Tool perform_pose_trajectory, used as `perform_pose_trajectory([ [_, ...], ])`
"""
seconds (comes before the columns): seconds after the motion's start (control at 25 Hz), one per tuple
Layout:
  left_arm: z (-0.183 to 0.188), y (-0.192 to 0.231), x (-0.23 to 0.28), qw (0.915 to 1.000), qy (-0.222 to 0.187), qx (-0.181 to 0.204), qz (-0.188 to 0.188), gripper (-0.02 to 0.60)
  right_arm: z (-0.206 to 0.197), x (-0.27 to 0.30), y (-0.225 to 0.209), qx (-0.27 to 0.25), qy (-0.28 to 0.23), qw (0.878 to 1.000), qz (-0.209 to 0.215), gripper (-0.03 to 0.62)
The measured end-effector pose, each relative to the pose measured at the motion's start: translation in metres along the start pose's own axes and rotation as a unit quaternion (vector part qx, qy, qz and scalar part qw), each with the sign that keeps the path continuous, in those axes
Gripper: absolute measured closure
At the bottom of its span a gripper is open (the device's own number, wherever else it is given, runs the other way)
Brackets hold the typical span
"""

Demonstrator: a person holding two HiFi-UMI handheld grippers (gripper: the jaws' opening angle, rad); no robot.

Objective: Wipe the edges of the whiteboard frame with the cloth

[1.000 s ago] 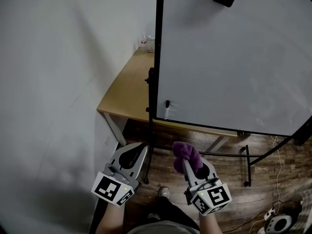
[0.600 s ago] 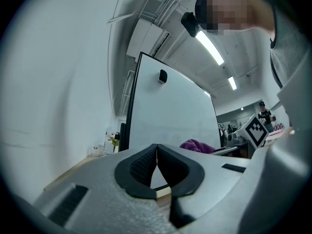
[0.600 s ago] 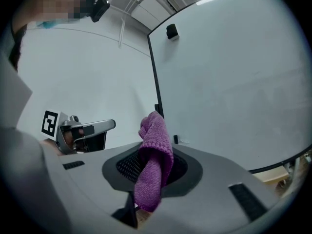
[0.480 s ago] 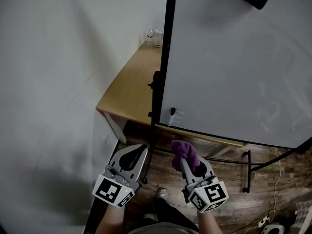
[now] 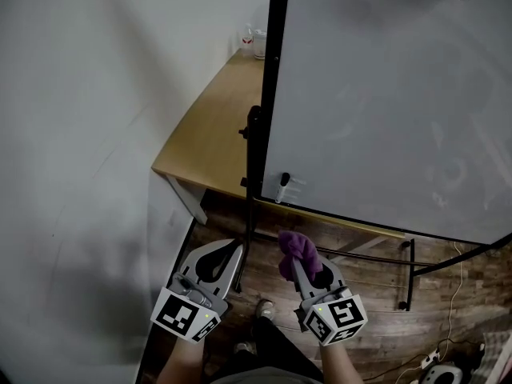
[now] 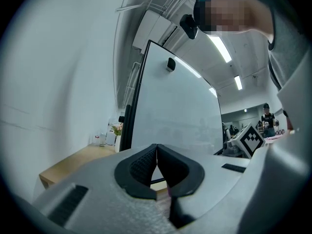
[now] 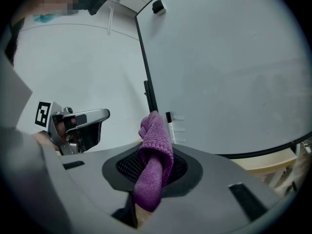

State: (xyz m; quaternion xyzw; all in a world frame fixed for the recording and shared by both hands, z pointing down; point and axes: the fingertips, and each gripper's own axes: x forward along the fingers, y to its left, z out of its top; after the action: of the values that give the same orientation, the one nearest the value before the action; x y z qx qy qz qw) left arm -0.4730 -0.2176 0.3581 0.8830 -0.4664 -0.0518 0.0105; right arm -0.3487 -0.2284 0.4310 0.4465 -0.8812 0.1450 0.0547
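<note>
Cloth (image 5: 296, 246), purple, is pinched in the right tool (image 5: 299, 264), low before the whiteboard frame (image 5: 267, 94). Its black left upright rises ahead, between both tools. The left tool (image 5: 237, 248) is clenched on nothing, so the right is better placed.

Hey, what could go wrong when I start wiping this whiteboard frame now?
The marker sits by the lower left corner of the frame, so a pass there may knock it off. Only a small tuft of cloth sticks out of the right gripper, so its hard jaws might scrape the frame.
</note>
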Motion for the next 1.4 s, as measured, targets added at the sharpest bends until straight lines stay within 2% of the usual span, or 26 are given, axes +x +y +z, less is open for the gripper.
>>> perform_pose_trajectory([
  [0.56, -0.028, 0.0, 0.024, 0.9995, 0.03, 0.0, -0.01, 0.565, -0.048, 0.072, -0.025, -0.007, 0.048, 0.999, 0.002, 0.519],
  [0.76, -0.038, 0.008, 0.026, 0.9991, 0.043, 0.0, -0.001, 0.565, -0.062, 0.103, -0.031, 0.003, 0.059, 0.998, 0.0, 0.52],
  [1.0, -0.044, 0.024, 0.027, 0.999, 0.04, -0.012, 0.017, 0.565, -0.086, 0.144, -0.039, 0.006, 0.083, 0.996, -0.006, 0.52],
  [1.24, -0.057, 0.027, 0.022, 0.9963, 0.08, -0.024, 0.018, 0.565, -0.099, 0.175, -0.048, 0.019, 0.096, 0.995, -0.022, 0.52],
  [1.4, -0.063, 0.035, 0.016, 0.995, 0.09, -0.031, 0.031, 0.565, -0.097, 0.191, -0.049, 0.021, 0.096, 0.995, -0.025, 0.52],
])
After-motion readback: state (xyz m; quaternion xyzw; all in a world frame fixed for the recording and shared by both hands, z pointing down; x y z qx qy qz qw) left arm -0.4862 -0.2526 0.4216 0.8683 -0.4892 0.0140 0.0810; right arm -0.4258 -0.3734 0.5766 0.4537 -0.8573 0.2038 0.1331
